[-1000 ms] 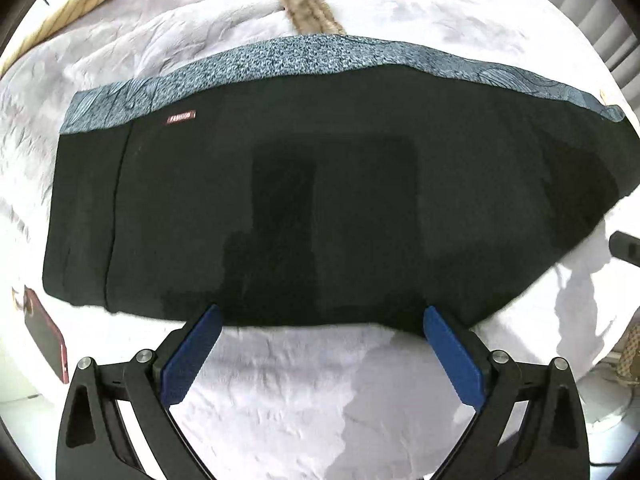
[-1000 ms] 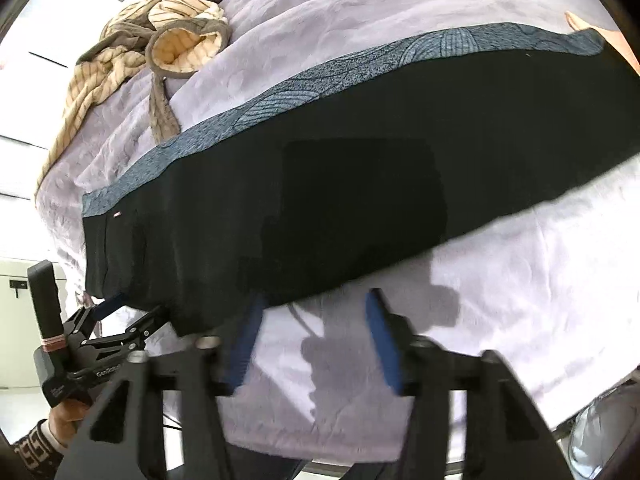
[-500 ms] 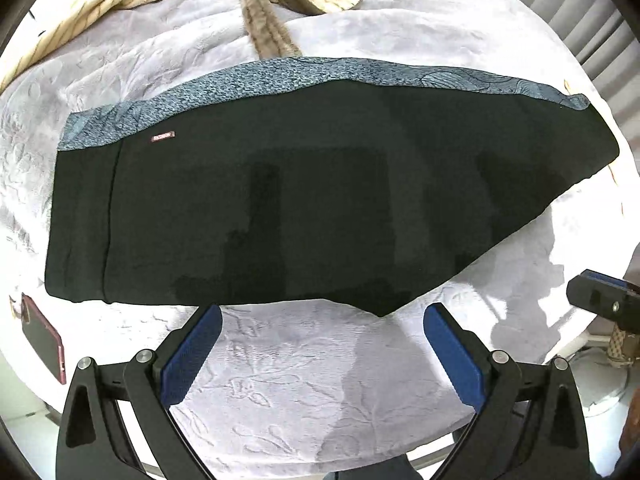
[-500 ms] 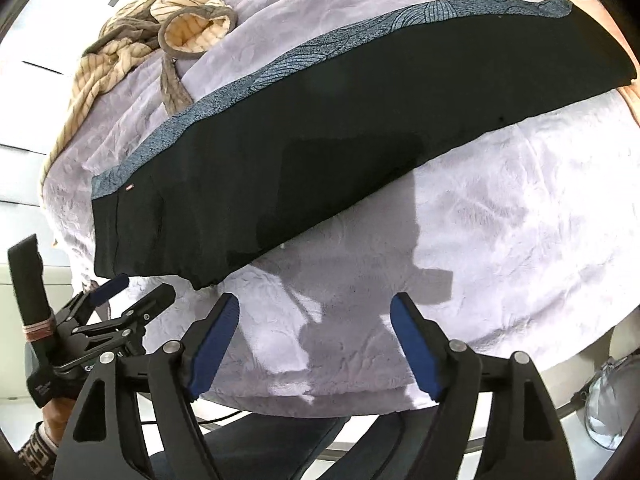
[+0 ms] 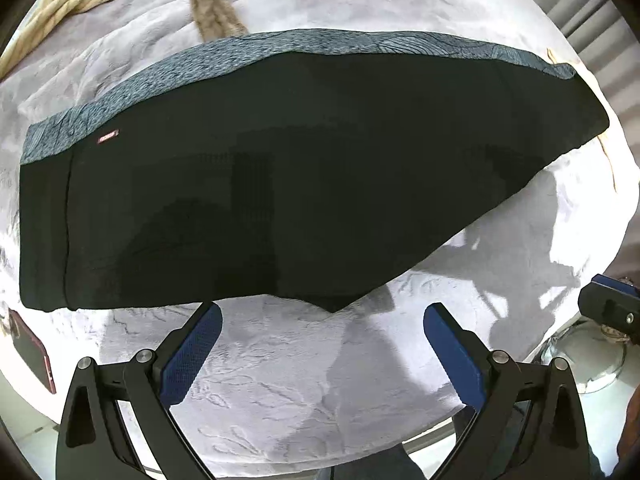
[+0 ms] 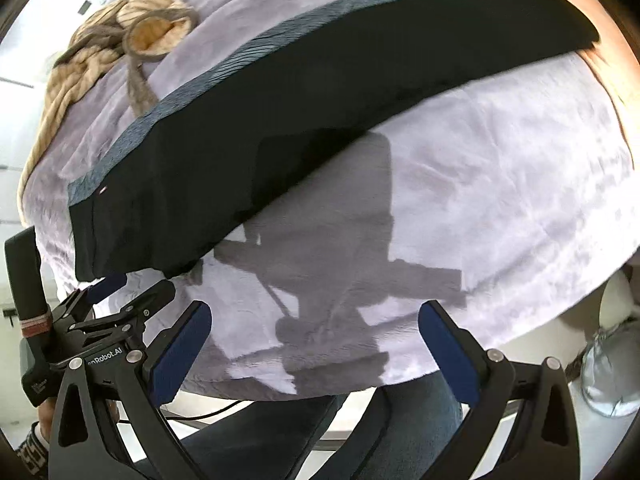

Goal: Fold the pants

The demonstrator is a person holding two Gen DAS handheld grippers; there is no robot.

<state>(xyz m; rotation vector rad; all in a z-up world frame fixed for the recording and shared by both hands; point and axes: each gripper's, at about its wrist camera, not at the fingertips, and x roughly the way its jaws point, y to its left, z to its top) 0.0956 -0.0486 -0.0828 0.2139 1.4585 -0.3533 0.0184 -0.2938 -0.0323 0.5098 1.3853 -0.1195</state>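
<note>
A pale lilac blanket (image 5: 304,392) with a raised leaf pattern covers the tabletop, lit by strong light that throws hard, dark shadows (image 6: 332,280) across it. A heap of striped beige clothing (image 6: 104,52) lies at the far edge. A dark phone in a red case (image 5: 32,356) sits at the left edge. Vertical grey blinds (image 5: 576,8) show top right, and a glass bowl (image 6: 608,368) stands low beside the tabletop.

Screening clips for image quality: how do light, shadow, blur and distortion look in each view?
Left wrist view: sharp, strong fisheye bending of the black pants with a teal patterned stripe; hard sunlight and shadows on the pale lilac embossed blanket. Right wrist view: motion-blurred, mostly at the top; a large gripper-shaped shadow crosses the blanket; overexposed at the left edge.
</note>
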